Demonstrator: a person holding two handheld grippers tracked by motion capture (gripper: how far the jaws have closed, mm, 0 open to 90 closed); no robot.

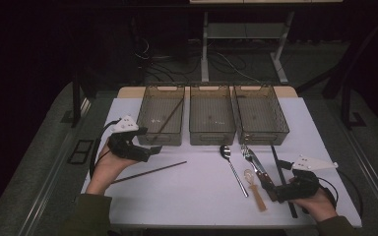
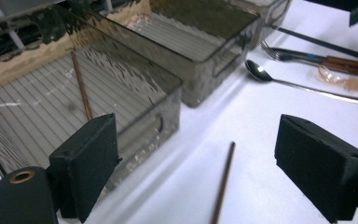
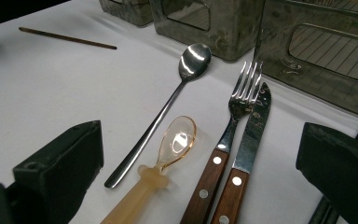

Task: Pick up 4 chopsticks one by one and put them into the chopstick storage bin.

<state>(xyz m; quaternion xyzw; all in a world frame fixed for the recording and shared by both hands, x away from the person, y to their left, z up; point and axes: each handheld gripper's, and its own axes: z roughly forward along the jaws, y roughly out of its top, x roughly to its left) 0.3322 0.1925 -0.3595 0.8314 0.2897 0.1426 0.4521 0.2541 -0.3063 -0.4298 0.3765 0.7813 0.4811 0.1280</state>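
Sorting cutlery into bins: both tongs gape empty, one chopstick binned, its mate on the tabletop.

At the left of the high view the left tongs (image 1: 153, 149) stand wide open with nothing between them, hovering by the front corner of the left bin (image 1: 161, 138), where one chopstick (image 1: 170, 117) lies slanted; the second chopstick (image 1: 150, 171) lies on the white tabletop (image 1: 197, 196) just below. It is thin and flat on the surface, so I judge a shallow pinch could roll or flick it, or the jaw could knock the bin wall. At lower right the right tongs (image 1: 269, 189), also wide and empty, point at the crowded spoon (image 1: 234, 170), amber spoon (image 1: 254, 188), fork (image 3: 235, 121) and knife (image 3: 247, 154); closing there may catch two pieces. A dark stick (image 1: 281, 179) is partly covered by that hand. The bin contents are dim.
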